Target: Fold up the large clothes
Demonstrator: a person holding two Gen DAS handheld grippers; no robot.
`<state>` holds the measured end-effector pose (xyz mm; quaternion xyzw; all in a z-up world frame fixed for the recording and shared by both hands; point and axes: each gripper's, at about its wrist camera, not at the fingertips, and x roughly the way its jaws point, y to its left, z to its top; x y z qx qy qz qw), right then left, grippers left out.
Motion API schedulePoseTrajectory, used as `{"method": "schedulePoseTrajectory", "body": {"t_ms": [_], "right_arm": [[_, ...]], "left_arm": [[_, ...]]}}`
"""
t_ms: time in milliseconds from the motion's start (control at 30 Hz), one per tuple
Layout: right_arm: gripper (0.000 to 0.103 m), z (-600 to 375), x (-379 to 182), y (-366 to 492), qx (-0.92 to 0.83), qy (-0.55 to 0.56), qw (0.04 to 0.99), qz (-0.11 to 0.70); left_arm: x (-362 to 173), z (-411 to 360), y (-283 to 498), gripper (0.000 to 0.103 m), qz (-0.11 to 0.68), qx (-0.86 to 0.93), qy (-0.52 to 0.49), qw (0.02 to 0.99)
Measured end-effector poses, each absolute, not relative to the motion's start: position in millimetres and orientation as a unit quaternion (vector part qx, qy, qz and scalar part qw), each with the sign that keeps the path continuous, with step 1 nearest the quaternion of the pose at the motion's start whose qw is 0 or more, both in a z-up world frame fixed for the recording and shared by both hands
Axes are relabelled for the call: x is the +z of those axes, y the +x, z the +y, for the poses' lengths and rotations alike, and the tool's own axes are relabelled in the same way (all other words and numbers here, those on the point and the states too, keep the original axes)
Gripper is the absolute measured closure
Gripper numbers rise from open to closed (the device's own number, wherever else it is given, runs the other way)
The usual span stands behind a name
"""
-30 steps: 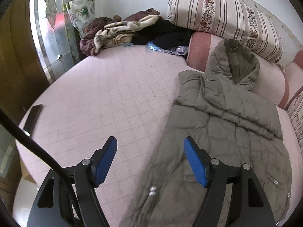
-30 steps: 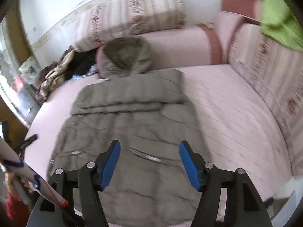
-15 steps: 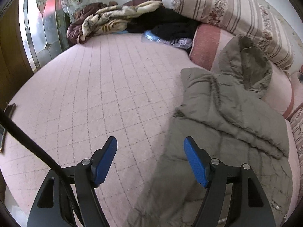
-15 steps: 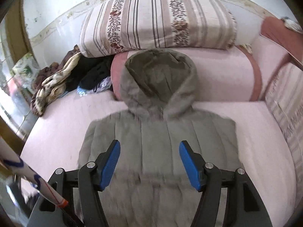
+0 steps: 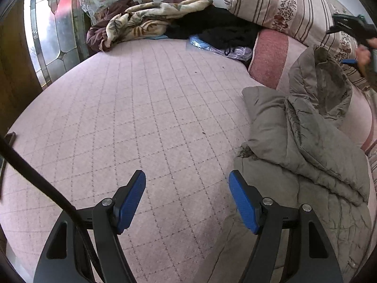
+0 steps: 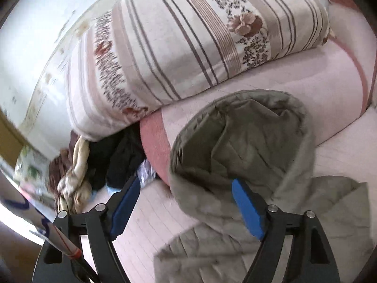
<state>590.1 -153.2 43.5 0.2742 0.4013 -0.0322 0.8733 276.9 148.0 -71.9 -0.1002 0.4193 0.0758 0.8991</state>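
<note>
The left gripper (image 5: 187,195) hangs over the pink quilted bed cover (image 5: 141,108), with its 2 blue pads well apart and nothing between them. Its right pad is just beside the left edge of the grey-green padded coat (image 5: 301,155), but I cannot tell if it touches the cloth.

The coat lies along the right side of the bed. Its sleeves are folded across the body, and its hood (image 5: 327,87) leans up on the pink bolster (image 5: 268,56) at the far edge.

The right gripper (image 6: 186,202) is near the far edge of the bed, in front of the hood (image 6: 242,141). Its jaws have just been opening and now stand wide. The lower rim of the hood is between them, but the pads do not press on it; the right pad is against the cloth or just in front of it. This picture is blurred, so finer contact cannot be read.

In the left wrist view the right gripper (image 5: 348,44) shows at the far right with the person's hand (image 5: 364,54) on it, above the hood.

A striped pillow (image 6: 188,35) lies on the bolster, and a pile of dark and patterned clothes (image 5: 165,21) is at the far left corner.
</note>
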Motion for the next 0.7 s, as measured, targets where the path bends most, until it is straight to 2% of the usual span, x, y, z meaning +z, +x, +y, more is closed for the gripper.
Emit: {"method": "schedulePoseTrajectory", "body": {"t_ms": [400, 467, 500, 533, 567, 700], "right_arm": [[0.019, -147.8, -6.1, 664.4, -0.086, 0.312, 0.853, 0.410], [0.021, -148.1, -9.8, 671.2, -0.098, 0.296, 0.854, 0.416], [0.043, -148.4, -12.4, 673.2, -0.100, 0.288, 0.854, 0.421], [0.082, -148.7, -15.5, 675.6, -0.091, 0.285, 0.850, 0.434], [0.093, -149.4, -18.3, 674.6, -0.082, 0.287, 0.844, 0.445], [0.096, -150.3, -3.2, 640.7, -0.072, 0.253, 0.861, 0.435]], "left_arm": [[-83.7, 150.6, 285.2, 0.031, 0.432, 0.083, -0.102, 0.892], [-83.8, 152.4, 285.7, 0.031, 0.432, 0.084, -0.103, 0.892], [-83.9, 152.5, 286.1, 0.031, 0.431, 0.086, -0.102, 0.892], [-84.2, 152.4, 286.7, 0.031, 0.431, 0.088, -0.101, 0.892], [-84.5, 152.6, 287.5, 0.031, 0.432, 0.088, -0.100, 0.892], [-85.2, 152.4, 289.4, 0.031, 0.438, 0.088, -0.102, 0.889]]}}
